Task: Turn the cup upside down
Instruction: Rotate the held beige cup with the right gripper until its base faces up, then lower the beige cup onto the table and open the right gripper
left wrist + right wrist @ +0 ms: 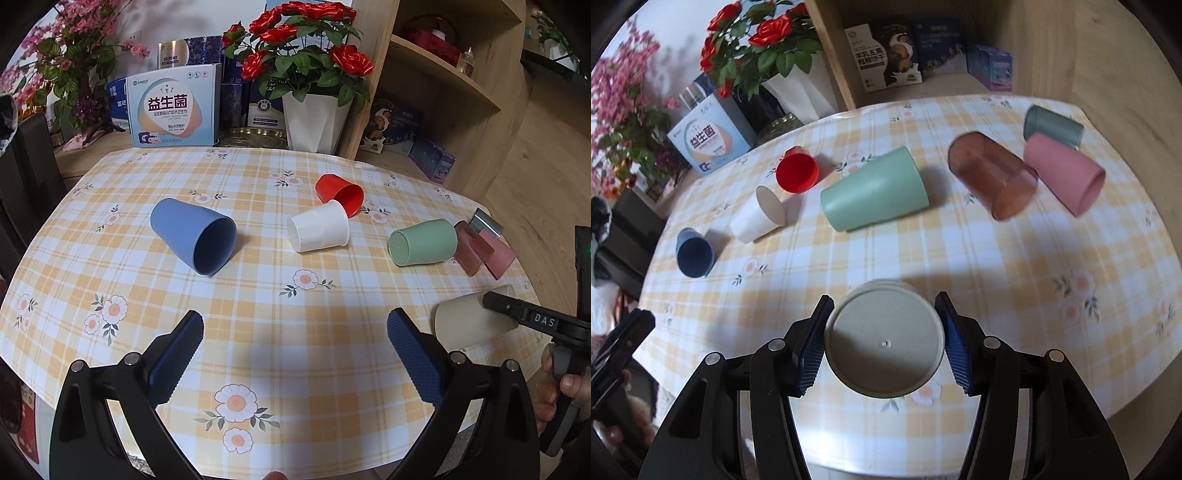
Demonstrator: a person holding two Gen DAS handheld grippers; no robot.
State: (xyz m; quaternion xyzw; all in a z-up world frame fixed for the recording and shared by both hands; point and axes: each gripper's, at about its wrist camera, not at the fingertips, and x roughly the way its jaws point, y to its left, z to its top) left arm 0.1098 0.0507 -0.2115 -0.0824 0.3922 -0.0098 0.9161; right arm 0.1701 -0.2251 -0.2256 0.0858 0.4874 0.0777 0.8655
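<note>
Between the right tool's (884, 341) blue pads (812, 354), at the counter's (997, 280) near edge: beige cup (884, 341), flat base toward the camera, gripped at both sides. Beyond, all lying on their sides: green cup (875, 188), brown cup (993, 175), pink cup (1065, 171), red cup (796, 173), white cup (759, 216), blue cup (694, 254). Left tool (295, 349) spread wide over bare cloth, grasping nothing.

Soft daylight, mild shadows, fisheye-bent edges, slight blur
</note>
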